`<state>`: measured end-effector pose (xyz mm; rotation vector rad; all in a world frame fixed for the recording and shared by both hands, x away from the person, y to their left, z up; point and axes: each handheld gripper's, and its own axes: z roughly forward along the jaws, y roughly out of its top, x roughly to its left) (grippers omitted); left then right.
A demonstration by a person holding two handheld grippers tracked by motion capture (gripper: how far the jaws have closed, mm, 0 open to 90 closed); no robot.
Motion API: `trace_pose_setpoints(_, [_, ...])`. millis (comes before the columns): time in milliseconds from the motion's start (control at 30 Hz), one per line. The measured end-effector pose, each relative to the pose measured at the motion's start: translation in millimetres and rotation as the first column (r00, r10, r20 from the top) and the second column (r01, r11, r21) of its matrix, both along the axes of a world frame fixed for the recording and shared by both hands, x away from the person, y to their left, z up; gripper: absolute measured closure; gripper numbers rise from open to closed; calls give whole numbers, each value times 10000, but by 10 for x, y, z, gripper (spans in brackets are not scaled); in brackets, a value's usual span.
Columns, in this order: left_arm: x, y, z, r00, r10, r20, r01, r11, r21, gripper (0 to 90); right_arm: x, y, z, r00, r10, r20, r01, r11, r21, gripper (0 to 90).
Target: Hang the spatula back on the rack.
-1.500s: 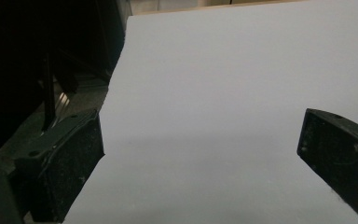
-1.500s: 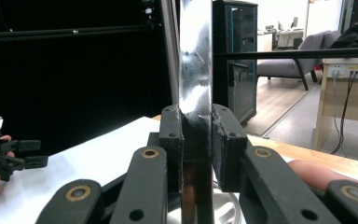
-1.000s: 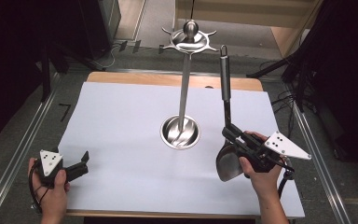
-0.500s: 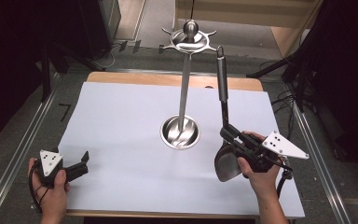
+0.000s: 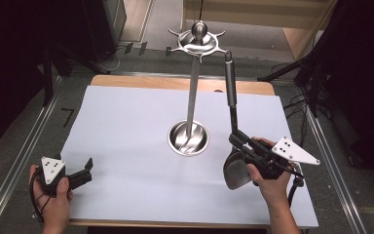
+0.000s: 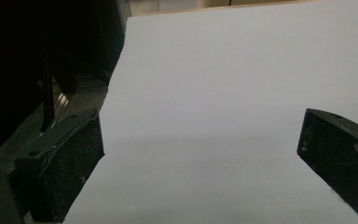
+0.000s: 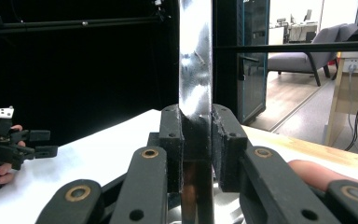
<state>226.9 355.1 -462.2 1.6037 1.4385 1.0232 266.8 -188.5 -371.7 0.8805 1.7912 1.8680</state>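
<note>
On the table [image 5: 126,126] a white sheet covers nearly the whole top, with a strip of wood showing at the far edge and wide bare room on the left half. At the middle stands a metal stand [image 5: 193,92] — round base, tall post, hooked crown. Near the right front, the right gripper [image 5: 239,142] is clamped on the handle of a metal spatula [image 5: 232,131], blade down by the sheet. At the left front corner the left gripper [image 5: 86,168] rests — jaws apart, holding nothing.
</note>
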Motion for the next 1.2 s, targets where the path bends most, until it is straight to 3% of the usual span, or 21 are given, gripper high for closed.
trace_pose_setpoints(733, [-5,-5,0,10000,-1,21,1,10000,70,10,150,138,-49,9999,72,-156,-74,9998,-175,776])
trace_pose_setpoints(1200, [-58,-16,-5,9988,14,489,-21,9999,152,11,298,267,-84,9996,173,-209,-179,9994,-284,783])
